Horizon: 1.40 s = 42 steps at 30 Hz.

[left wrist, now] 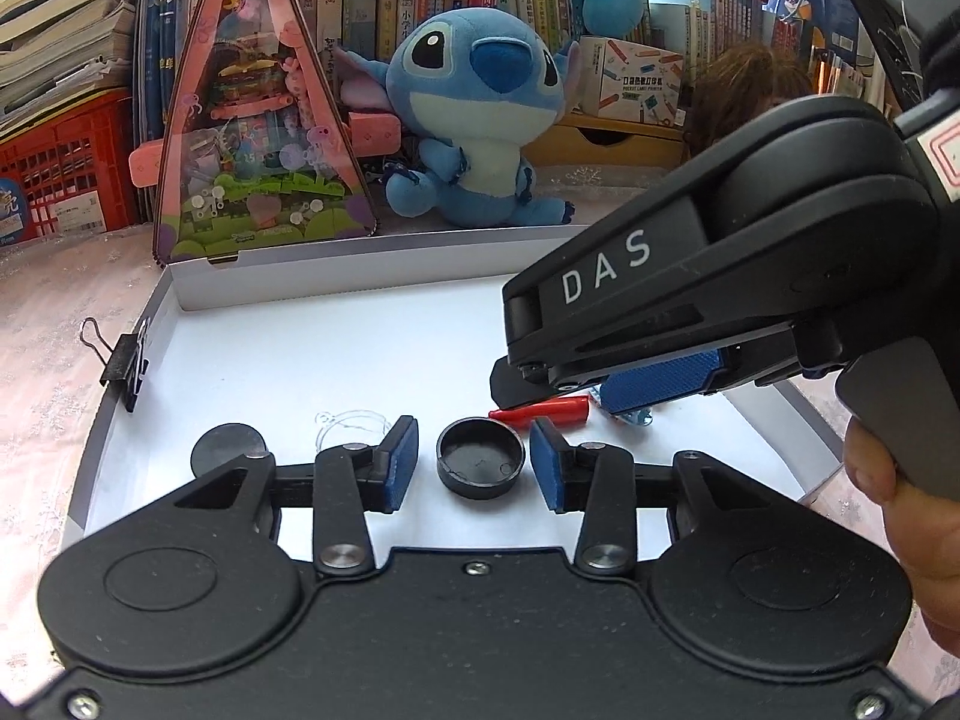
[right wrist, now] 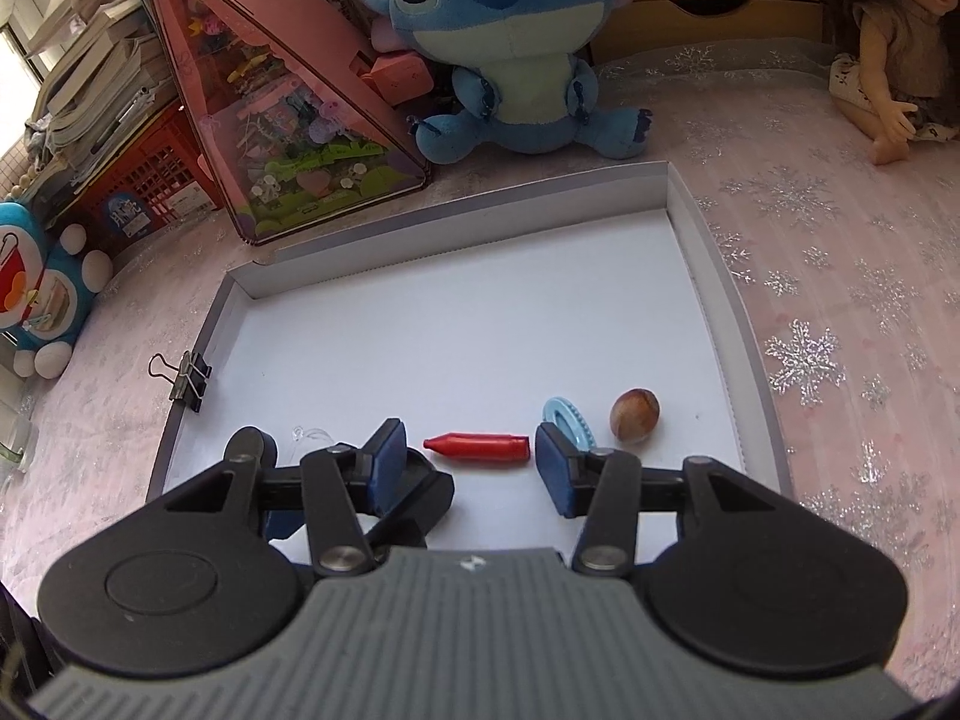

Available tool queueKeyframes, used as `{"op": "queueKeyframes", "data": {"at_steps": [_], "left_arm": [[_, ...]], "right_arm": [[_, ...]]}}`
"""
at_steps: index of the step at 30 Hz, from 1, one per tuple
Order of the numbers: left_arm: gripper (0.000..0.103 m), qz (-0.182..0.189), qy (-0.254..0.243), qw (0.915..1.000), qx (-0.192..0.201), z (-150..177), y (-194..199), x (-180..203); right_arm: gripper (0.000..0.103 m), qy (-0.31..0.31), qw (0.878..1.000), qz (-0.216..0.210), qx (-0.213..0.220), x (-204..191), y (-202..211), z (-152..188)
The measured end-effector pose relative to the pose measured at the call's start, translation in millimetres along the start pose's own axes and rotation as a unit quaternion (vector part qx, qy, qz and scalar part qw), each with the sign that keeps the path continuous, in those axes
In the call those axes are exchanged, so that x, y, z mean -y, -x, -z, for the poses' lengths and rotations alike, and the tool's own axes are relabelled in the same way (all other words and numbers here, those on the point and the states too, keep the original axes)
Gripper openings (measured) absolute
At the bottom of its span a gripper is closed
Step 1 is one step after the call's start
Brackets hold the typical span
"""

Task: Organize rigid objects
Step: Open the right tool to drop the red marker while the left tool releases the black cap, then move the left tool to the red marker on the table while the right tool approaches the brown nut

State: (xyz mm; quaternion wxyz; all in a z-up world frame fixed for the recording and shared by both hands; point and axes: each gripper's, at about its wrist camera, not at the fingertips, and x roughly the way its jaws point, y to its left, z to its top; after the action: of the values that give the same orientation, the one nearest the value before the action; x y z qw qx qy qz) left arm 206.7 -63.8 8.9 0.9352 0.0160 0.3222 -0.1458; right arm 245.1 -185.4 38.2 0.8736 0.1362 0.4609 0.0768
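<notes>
The left gripper (left wrist: 474,462) is being held with its blue-padded fingers (left wrist: 401,461) spread, and a round black cap (left wrist: 480,457), open side up, is being framed between them on the white floor of the shallow box (left wrist: 336,348); neither pad is seen touching it. A flat black disc (left wrist: 228,447) is lying to the left of the left finger, and a clear plastic hook (left wrist: 348,423) is resting between disc and cap.

The right gripper (right wrist: 469,463) is likewise being held spread apart, and a red crayon (right wrist: 478,446) is lying crosswise in the gap, its blunt end just beside the right pad, its tip pointed left. A light blue ring (right wrist: 567,417) is partly hidden behind the right finger, and a brown nut (right wrist: 635,415) is lying just beyond it, near the box's right wall. In the left wrist view the right gripper is being seen from the side, crossing over the crayon and covering the ring.

A black binder clip (right wrist: 189,383) is being kept clamped on the box's left wall. Behind the box, a pink triangular case (left wrist: 258,120) and a blue plush toy (left wrist: 480,114) are standing on the snowflake tablecloth (right wrist: 840,300), and a doll (right wrist: 888,42) is sitting at the far right.
</notes>
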Motion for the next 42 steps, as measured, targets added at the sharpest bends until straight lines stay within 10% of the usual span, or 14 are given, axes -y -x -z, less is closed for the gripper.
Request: {"op": "queueKeyframes", "data": {"at_steps": [20,42], "left_arm": [[0.069,0.029,-0.011,0.9987,0.041,19,89,3],[0.073,0.024,-0.010,0.9992,0.030,87,146,-8]], "right_arm": [[0.076,0.079,0.990,-0.043,0.112,6,75,41],[0.087,0.187,0.963,-0.031,0.191,29,118,141]]}}
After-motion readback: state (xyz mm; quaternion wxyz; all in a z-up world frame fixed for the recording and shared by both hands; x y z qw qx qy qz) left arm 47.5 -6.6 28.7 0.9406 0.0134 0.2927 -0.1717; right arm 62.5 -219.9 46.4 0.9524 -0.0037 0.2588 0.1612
